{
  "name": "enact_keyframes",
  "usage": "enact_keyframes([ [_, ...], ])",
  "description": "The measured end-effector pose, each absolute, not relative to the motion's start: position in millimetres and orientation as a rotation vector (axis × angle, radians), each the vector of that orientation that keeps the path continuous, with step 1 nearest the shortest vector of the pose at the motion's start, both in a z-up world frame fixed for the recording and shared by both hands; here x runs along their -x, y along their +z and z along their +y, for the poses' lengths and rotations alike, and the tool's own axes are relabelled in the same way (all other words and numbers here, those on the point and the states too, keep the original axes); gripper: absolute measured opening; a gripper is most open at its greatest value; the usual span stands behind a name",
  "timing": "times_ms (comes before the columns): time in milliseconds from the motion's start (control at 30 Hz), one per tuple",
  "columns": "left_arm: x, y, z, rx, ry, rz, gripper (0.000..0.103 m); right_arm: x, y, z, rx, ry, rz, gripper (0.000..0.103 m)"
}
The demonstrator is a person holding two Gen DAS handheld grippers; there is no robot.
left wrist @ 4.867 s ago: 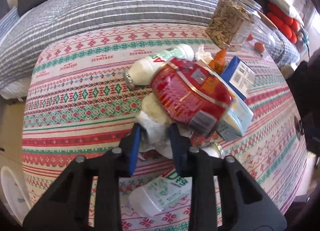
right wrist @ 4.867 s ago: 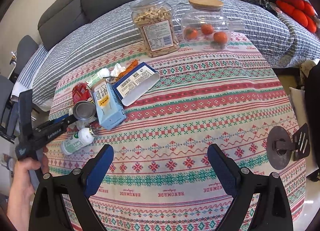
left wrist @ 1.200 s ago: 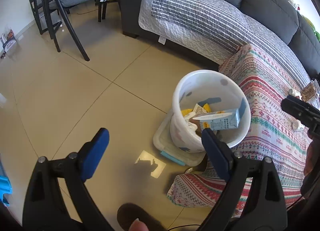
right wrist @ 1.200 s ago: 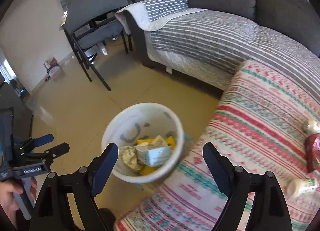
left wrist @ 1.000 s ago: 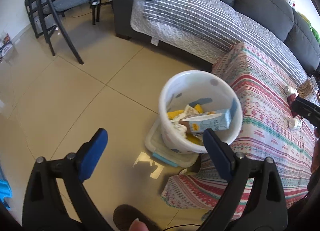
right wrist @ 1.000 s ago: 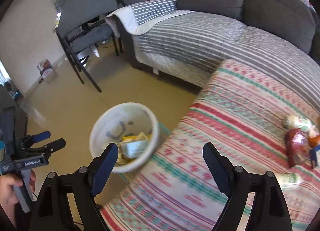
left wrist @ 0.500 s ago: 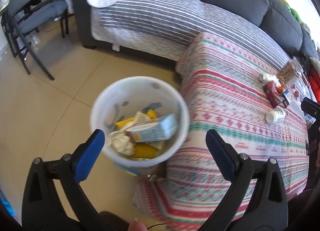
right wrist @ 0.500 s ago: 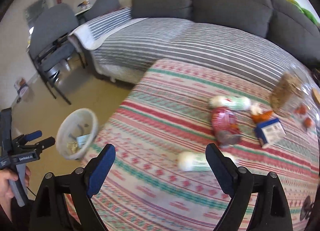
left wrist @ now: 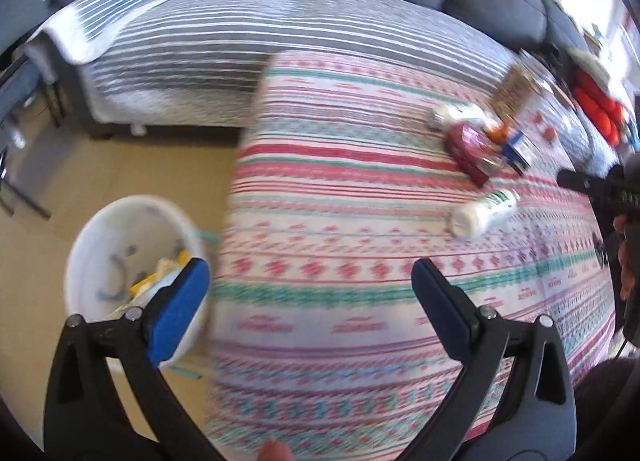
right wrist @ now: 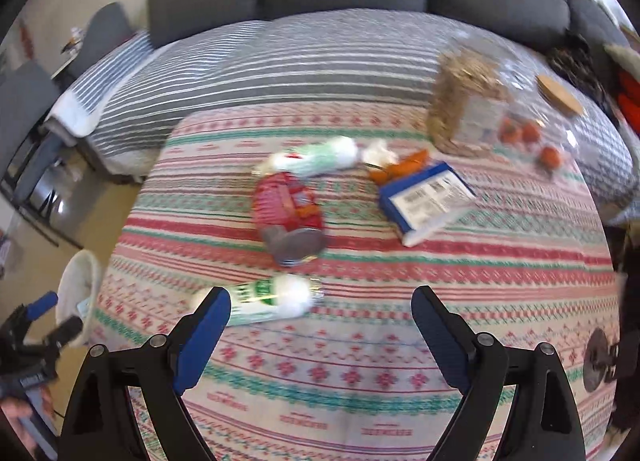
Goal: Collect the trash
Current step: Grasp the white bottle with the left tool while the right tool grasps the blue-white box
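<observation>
Both frames blurred. My left gripper [left wrist: 308, 285] is spread wide with nothing between its blue pads, hanging over the near edge of the table with the red, green and white patterned cloth [left wrist: 360, 229]. The white round plastic trash bin [left wrist: 100, 237] stands on the tan floor just beside the table's left edge; it holds yellow and pale scraps, too blurred to name. My left blue pad overlaps the bin's rim in the left wrist view; touching or not, cannot tell.

My right gripper [right wrist: 320, 321] is also wide open and empty, above the cloth. Just beyond its left pad lies a white plastic bottle with a green label [right wrist: 272, 297], on its side. Further back: a crumpled red foil snack bag [right wrist: 286, 201] with a grey metal can lid [right wrist: 294, 243] at its near end, a second white-and-green bottle [right wrist: 316, 159] on its side, a scrap of white tissue [right wrist: 380, 151], an orange wrapper [right wrist: 404, 165], and a flattened blue and white carton [right wrist: 428, 199].

At the far right of the table stand a clear jar of tan cereal [right wrist: 464, 101] and a clear jar with a wooden lid [right wrist: 560, 95] holding small orange fruits. A grey sofa with a striped blanket [right wrist: 280, 61] is behind the table.
</observation>
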State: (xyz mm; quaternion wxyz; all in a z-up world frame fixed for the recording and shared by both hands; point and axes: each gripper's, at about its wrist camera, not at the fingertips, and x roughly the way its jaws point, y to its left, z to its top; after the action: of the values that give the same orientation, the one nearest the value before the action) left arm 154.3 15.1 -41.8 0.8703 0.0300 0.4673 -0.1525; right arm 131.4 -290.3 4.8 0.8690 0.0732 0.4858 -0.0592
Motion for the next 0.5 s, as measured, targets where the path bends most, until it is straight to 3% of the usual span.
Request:
enact_keyframes([
  [367, -165.2, -56.9, -115.3, -0.27, -0.571, 0.943, 0.1, -108.0, -3.0, -355.3, -0.236, -0.223, 1.042, 0.093],
  [500, -173.5, -66.3, -152.7, -0.326, -0.638, 0.947, 0.09, -98.8, -5.7, -380.5, -0.272, -0.261, 1.045, 0.093],
])
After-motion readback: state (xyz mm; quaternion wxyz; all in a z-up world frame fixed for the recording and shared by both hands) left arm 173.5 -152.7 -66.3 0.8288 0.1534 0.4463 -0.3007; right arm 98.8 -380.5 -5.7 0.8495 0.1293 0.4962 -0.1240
